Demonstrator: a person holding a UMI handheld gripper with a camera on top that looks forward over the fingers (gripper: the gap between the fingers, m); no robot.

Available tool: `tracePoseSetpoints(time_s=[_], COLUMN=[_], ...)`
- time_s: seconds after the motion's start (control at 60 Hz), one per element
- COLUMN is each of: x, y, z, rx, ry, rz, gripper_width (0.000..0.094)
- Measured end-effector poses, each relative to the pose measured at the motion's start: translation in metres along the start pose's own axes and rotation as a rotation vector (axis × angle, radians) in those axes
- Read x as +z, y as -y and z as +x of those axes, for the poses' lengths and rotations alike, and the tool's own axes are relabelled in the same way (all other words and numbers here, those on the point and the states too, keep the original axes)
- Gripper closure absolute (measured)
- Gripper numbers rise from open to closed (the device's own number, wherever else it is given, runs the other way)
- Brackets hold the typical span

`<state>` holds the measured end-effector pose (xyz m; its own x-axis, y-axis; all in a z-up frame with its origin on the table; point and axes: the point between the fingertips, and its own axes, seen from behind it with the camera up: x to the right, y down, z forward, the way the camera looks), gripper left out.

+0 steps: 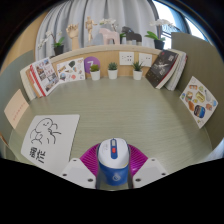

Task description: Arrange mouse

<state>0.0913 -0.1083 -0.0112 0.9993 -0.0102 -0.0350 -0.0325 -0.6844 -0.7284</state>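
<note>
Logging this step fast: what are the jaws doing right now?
Gripper: closed on the white and blue mouse, both pink pads against its sides.

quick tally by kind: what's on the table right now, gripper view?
Mouse: 1, white and blue, between the gripper fingers, which look closed on its sides
Small potted plants: 3
Sheet with a drawing: 1
Propped books or cards along the far edge: about 7, e.g.; exact count unclear
Total: about 12
</note>
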Motion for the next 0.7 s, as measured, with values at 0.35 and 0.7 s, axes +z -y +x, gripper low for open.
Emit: tracePoseSetpoints(time_s=[0.35,0.7], x=[-0.033,-0.108], y=[0.07,0.219], z=[-0.006,-0.173], rx=[0.044,0.118], ry=[-0.062,0.005], rz=[-0.003,0.241], gripper_width=[0.0572,0.0574])
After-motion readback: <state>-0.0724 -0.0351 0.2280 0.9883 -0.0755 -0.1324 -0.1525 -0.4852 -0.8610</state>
